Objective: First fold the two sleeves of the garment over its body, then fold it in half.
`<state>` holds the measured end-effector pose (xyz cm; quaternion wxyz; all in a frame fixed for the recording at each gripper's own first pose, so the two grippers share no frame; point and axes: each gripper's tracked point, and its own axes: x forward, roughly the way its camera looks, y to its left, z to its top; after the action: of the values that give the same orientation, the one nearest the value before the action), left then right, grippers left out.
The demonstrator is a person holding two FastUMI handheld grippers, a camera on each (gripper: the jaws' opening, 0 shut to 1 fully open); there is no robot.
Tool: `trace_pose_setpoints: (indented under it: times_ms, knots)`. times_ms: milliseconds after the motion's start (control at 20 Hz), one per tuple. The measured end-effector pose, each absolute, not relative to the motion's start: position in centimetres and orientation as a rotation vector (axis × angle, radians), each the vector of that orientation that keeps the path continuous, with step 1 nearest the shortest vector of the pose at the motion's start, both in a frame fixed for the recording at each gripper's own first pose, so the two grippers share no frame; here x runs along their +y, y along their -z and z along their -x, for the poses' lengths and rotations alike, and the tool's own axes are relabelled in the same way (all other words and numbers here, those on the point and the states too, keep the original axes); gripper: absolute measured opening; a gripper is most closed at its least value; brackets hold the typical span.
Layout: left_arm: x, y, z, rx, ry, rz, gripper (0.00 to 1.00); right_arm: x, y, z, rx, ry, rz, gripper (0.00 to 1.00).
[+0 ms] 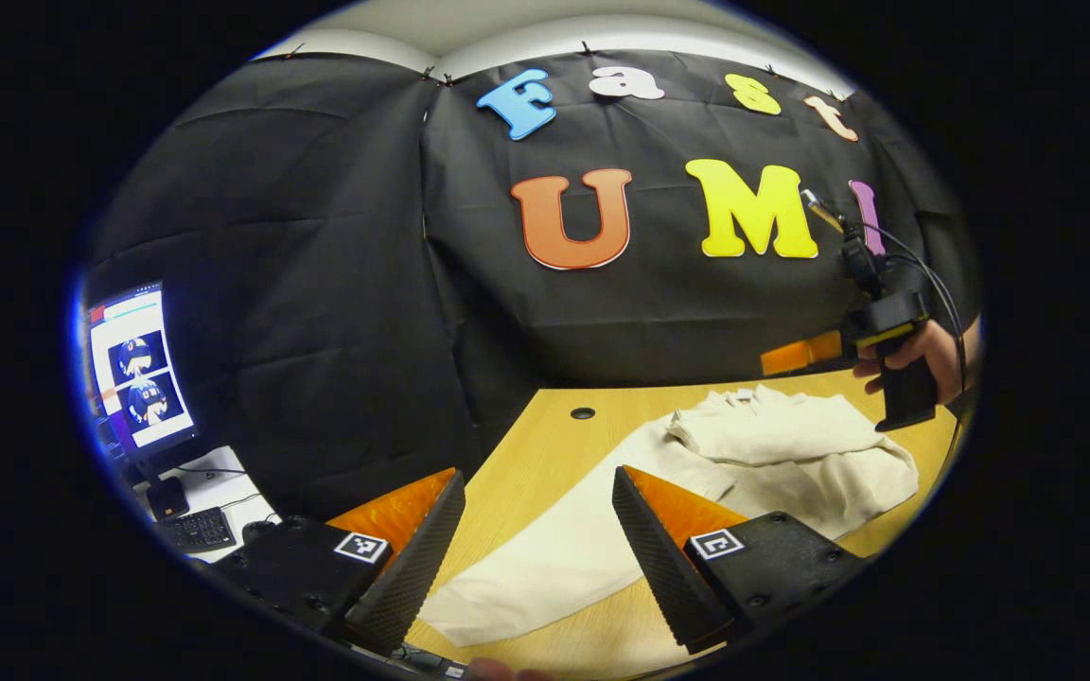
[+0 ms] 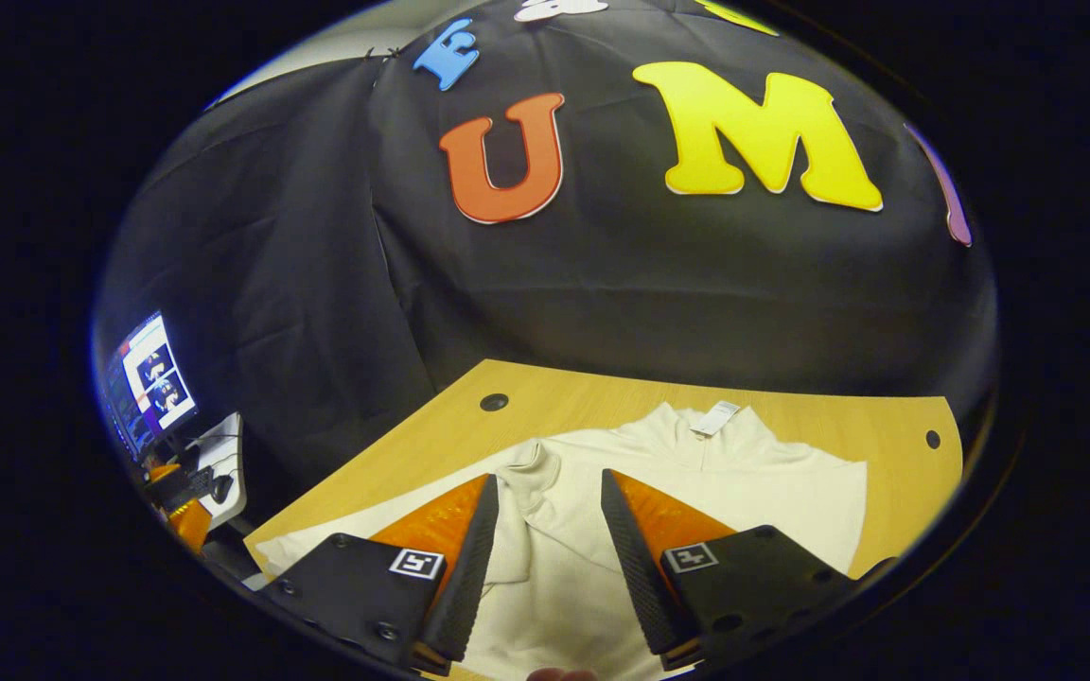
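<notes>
Between the left gripper's (image 1: 537, 539) wide, empty jaws, the cream knit garment's (image 1: 772, 454) unfolded sleeve (image 1: 545, 558) stretches lengthwise along the wooden desk (image 1: 545, 426); right gripper (image 2: 545, 544), jaws likewise wide and empty, hovers over the body.

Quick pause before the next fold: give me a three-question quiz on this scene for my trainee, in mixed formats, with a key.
1. True or false: the left tongs are shut on the cream sweatshirt's outstretched sleeve.
2. Multiple choice: the sweatshirt lies on A) a wooden table, B) a metal tray, C) the floor.
3. Fill in: the white label sits at the sweatshirt's ____.

Key: 1. False; the jaws stand open with the sleeve showing between them. 2. A. 3. Collar.
</notes>
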<state>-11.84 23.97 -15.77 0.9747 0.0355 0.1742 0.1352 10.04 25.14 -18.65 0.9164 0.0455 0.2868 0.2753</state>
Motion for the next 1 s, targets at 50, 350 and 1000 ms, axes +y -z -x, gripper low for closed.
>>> trace_pose_setpoints:
  times_ms: [50,350,1000]
  knots:
    - [24.4,16.5,12.5,0.372,-0.276,-0.071,0.99,24.3,18.2,-9.1,0.587,-0.563,-0.099,0.69]
    - [26.4,22.3,18.1,0.537,-0.278,-0.086,1.00,19.6,17.5,-3.1,0.615,-0.558,-0.065,0.69]
    - [32.8,33.3,20.8,0.741,-0.251,-0.098,1.00,15.8,15.9,1.0,0.651,-0.508,-0.057,0.70]
